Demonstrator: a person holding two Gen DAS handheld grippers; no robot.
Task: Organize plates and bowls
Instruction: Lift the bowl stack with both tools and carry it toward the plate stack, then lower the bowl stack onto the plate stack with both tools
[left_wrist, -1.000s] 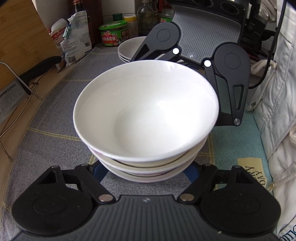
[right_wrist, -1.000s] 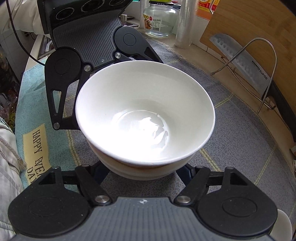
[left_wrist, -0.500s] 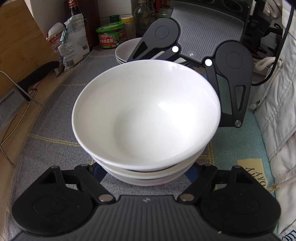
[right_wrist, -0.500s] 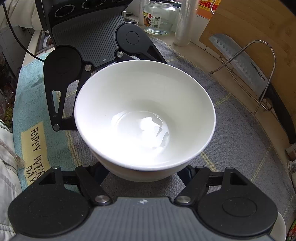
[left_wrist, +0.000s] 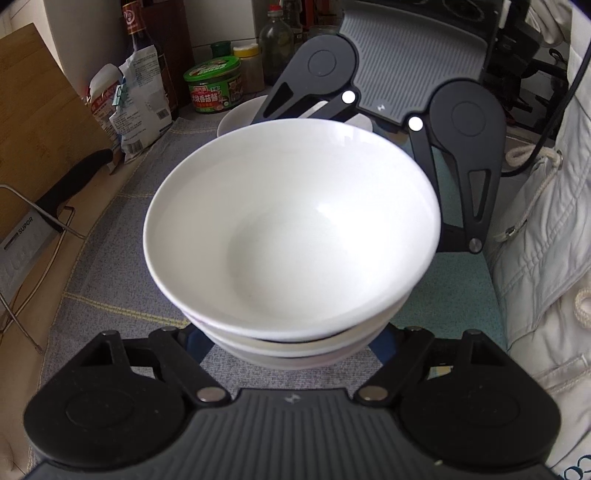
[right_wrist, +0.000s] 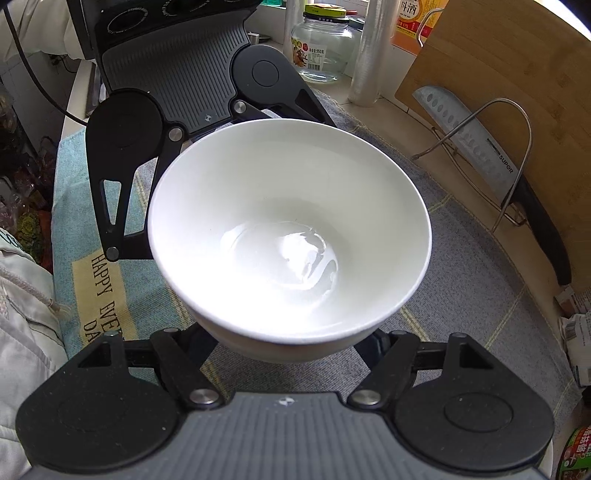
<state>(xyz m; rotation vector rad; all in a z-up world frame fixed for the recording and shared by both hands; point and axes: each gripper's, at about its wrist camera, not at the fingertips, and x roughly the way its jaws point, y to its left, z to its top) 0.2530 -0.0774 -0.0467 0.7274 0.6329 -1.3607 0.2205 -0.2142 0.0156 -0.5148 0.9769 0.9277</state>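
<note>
A stack of three white bowls (left_wrist: 291, 229) fills the left wrist view and hangs a little above the grey mat (left_wrist: 107, 251). My left gripper (left_wrist: 290, 345) is shut on the lowest bowl, its blue-padded fingers (left_wrist: 195, 341) pressing on both sides. From the opposite side my right gripper (right_wrist: 291, 349) is shut on the same stack (right_wrist: 288, 229), and its fingertips are hidden under the bowl wall. Each gripper sees the other across the stack. The top bowl is empty and glossy.
A second stack of white bowls (left_wrist: 236, 114) stands behind, beside a green can (left_wrist: 214, 86) and bottles. A knife in a wire rack (right_wrist: 476, 144) leans on a wooden cutting board (right_wrist: 517, 74). A glass jar (right_wrist: 321, 48), a teal towel (right_wrist: 74, 206) and a person's pale jacket (left_wrist: 546, 240) border the mat.
Both grippers have risen with the stack of bowls between them. The mat and the things at the back have dropped away in both views. The grip looks unchanged.
</note>
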